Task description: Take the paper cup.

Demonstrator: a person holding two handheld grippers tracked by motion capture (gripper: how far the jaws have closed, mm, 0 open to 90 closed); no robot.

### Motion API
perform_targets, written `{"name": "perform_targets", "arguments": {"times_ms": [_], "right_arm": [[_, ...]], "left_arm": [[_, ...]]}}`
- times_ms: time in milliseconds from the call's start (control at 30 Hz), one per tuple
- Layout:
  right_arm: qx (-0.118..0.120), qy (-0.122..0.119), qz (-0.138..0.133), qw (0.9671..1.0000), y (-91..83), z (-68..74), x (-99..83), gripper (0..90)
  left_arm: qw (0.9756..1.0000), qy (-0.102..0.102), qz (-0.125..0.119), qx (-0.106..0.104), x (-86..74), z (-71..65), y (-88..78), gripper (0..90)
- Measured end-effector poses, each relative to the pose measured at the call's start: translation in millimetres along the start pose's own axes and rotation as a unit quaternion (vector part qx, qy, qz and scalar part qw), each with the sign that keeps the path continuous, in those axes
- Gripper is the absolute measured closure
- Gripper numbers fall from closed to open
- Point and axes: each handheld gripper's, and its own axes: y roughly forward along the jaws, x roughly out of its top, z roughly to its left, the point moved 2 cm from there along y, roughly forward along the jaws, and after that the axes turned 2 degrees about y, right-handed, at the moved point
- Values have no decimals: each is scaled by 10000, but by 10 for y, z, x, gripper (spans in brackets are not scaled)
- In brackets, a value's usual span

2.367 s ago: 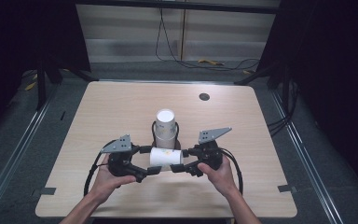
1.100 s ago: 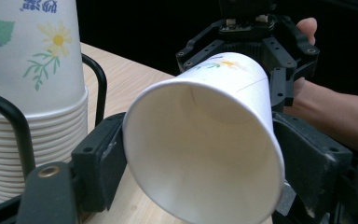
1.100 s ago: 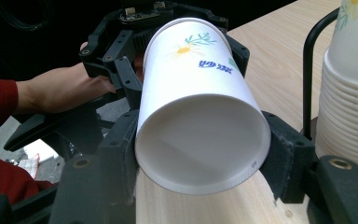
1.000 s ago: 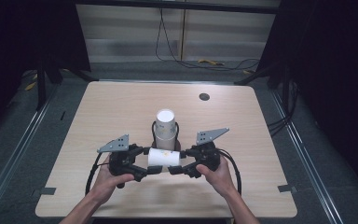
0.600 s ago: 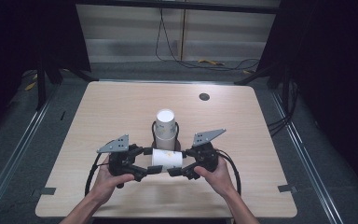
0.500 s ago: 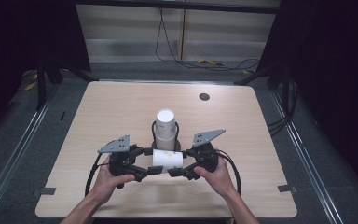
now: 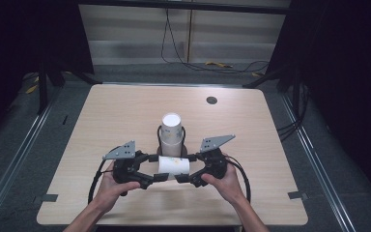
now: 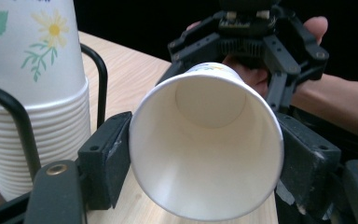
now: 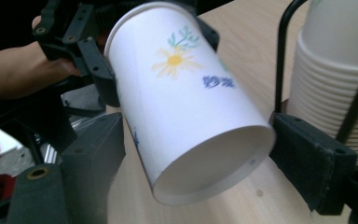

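A white paper cup (image 7: 174, 165) with a flower print lies level between my two grippers, just above the table (image 7: 125, 111). My left gripper (image 7: 155, 177) has just been closing; its pads (image 8: 106, 158) now press on the cup (image 8: 205, 154) near its open mouth. My right gripper (image 7: 185, 178) has just been opening. The cup's base (image 9: 214, 163) still sits between its jaws, and the pads (image 9: 307, 161) stand wide beside it. Behind them, a stack of the same cups (image 7: 171, 133) stands in a black wire holder (image 7: 159, 137).
The cup stack (image 8: 32, 93) stands close to both grippers. A round dark hole (image 7: 211, 100) sits in the table's far right part. Grey tape marks (image 7: 294, 195) lie near the front corners. Cables (image 7: 222, 65) run across the floor beyond the table.
The right gripper's jaws have spread off the cup's base while the left gripper's jaws have closed on its mouth end. Both hands have stayed where they were.
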Motion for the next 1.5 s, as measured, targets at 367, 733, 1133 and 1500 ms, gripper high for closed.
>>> {"name": "perform_targets", "arguments": {"times_ms": [367, 733, 1133, 1500], "right_arm": [[-137, 15, -82, 9999, -31, -15, -1, 170], [-283, 88, -147, 9995, -39, -60, 4, 165], [-565, 195, -238, 9979, -80, -101, 1, 154], [-697, 192, -300, 9969, -135, -98, -9, 151]], "left_arm": [[9997, -20, 108, 210, 6, 42, -60, 263], [9990, -109, 318, 303, -21, 78, -85, 265], [9973, -64, 627, 386, -18, 126, -172, 266], [9958, -64, 813, 422, 26, 169, -265, 267]]}}
